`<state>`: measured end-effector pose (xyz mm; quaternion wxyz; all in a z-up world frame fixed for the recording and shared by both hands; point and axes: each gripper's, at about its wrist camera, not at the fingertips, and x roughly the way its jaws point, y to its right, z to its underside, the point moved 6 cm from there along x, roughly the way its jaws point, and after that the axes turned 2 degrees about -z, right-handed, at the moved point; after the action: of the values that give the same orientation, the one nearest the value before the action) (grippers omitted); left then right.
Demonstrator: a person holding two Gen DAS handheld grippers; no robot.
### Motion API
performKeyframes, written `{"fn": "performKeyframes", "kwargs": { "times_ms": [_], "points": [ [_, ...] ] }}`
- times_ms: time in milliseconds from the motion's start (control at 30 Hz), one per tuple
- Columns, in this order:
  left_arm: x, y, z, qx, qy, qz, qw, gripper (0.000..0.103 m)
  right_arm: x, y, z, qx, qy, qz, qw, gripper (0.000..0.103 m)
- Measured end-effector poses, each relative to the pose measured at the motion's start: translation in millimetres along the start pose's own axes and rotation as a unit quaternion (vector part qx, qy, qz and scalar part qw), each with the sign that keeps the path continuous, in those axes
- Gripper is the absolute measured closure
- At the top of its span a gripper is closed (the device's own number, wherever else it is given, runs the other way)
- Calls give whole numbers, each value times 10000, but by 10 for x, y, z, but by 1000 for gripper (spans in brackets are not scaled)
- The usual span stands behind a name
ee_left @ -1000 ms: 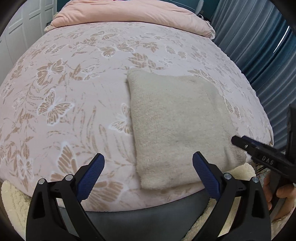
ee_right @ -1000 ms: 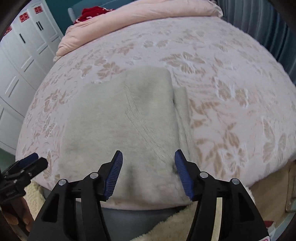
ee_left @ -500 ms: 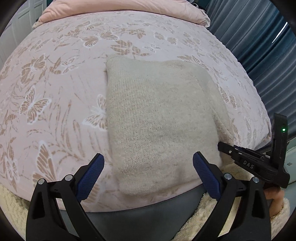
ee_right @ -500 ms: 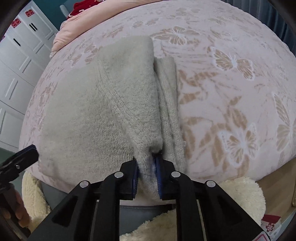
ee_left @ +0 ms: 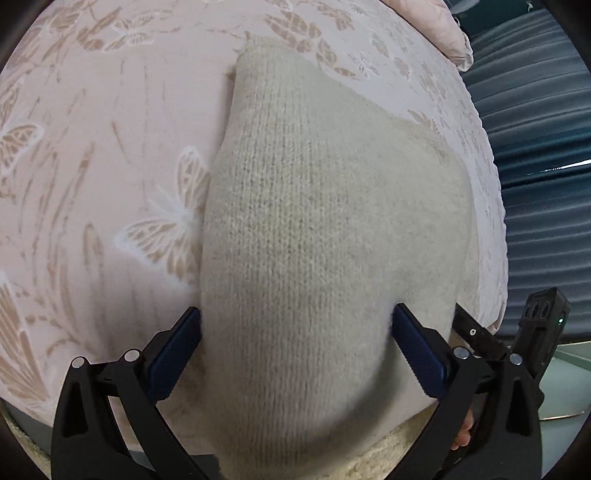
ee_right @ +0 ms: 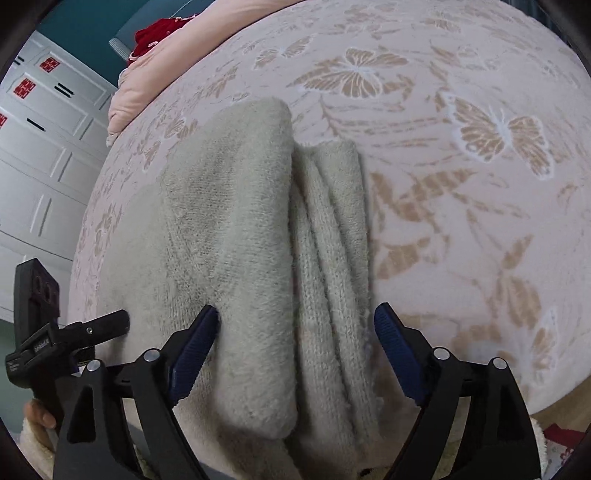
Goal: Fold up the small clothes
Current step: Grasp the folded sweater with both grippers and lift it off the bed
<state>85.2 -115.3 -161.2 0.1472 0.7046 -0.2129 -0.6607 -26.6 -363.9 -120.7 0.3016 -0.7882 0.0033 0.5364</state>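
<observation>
A folded beige knit garment lies at the near edge of the bed; in the right wrist view its folded layers show along the right side. My left gripper is open, its blue pads straddling the garment's near left end. My right gripper is open, jaws wide around the near right end, with the cloth between the pads but not pinched. Each gripper shows in the other's view: the right one at the left wrist view's right edge, the left one at the right wrist view's left edge.
The bed has a pink butterfly-print cover. A pink quilt and a red item lie at the far end. White cupboards stand on the left, blue curtains on the right. Cream fleece sits below the bed edge.
Both grippers moved in low over the garment's near edge. My right gripper, shut on the cloth half a second ago, has opened and let it go. The left stayed open.
</observation>
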Motion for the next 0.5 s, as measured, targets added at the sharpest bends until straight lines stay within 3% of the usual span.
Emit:
{"fn": "performKeyframes", "kwargs": {
  "times_ms": [100, 167, 233, 300, 333, 400, 467, 500],
  "points": [
    [85, 79, -56, 68, 14, 30, 10000, 5, 61, 13, -38, 200, -14, -401, 9990, 11],
    [120, 147, -94, 119, 9, -166, 9998, 5, 103, 43, -70, 337, -27, -645, 9973, 10],
    [140, 204, -111, 161, 9, -306, 9994, 5, 129, 33, -110, 421, -5, -816, 9958, 18],
    [127, 264, -106, 271, -33, -360, 9990, 5, 160, -10, -120, 492, -78, -931, 9944, 46],
    [103, 294, -101, 322, -30, -370, 9988, 6, 161, -33, -141, 565, -98, -1008, 9933, 52],
    [7, 381, -76, 555, 71, -443, 9975, 19, 106, -85, -156, 575, -50, -979, 9935, 64],
    [-111, 502, -43, 912, 138, -545, 9943, 44, -3, -154, -152, 589, 50, -1024, 9930, 67],
    [-183, 566, -23, 1097, 189, -614, 9919, 47, -73, -196, -142, 569, 117, -1030, 9930, 68]
  ]
}}
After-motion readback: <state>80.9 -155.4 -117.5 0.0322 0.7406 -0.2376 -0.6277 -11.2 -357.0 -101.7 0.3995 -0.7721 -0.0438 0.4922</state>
